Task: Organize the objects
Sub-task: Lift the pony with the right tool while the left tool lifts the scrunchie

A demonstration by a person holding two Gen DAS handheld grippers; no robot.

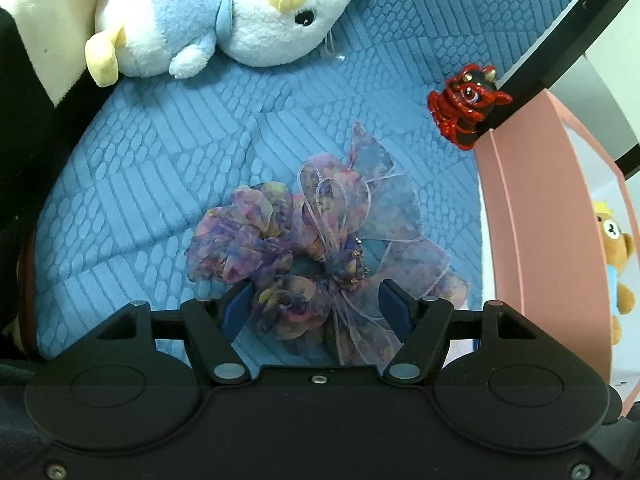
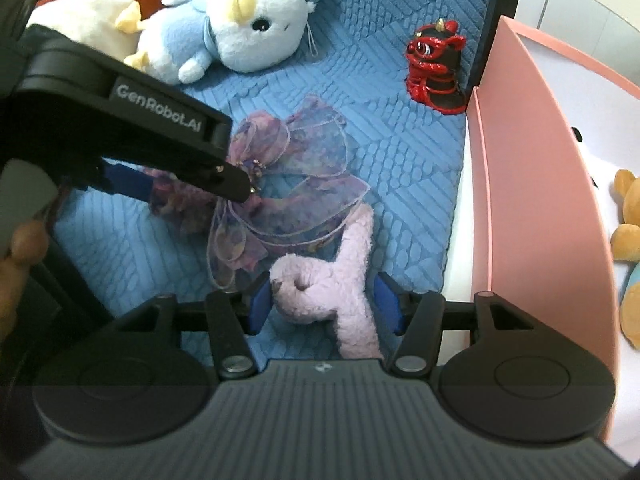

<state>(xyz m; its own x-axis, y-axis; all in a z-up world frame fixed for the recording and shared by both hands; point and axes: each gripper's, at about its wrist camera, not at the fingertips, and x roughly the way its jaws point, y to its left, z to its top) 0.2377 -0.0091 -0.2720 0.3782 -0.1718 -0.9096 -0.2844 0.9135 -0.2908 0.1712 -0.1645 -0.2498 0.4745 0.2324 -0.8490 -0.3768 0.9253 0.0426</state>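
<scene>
On quilted blue mat (image 1: 160, 152), gauzy ruffled purple bow (image 1: 320, 240), fuzzy lilac plush (image 2: 344, 280).

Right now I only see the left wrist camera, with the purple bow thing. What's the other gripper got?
Observer: The right gripper has a fuzzy lilac plush toy between its fingers. I can't tell if it's squeezed.
Operator: Where's that toy?
Observer: On the blue mat, its long end meeting the edge of the purple organza hair bow.
</scene>
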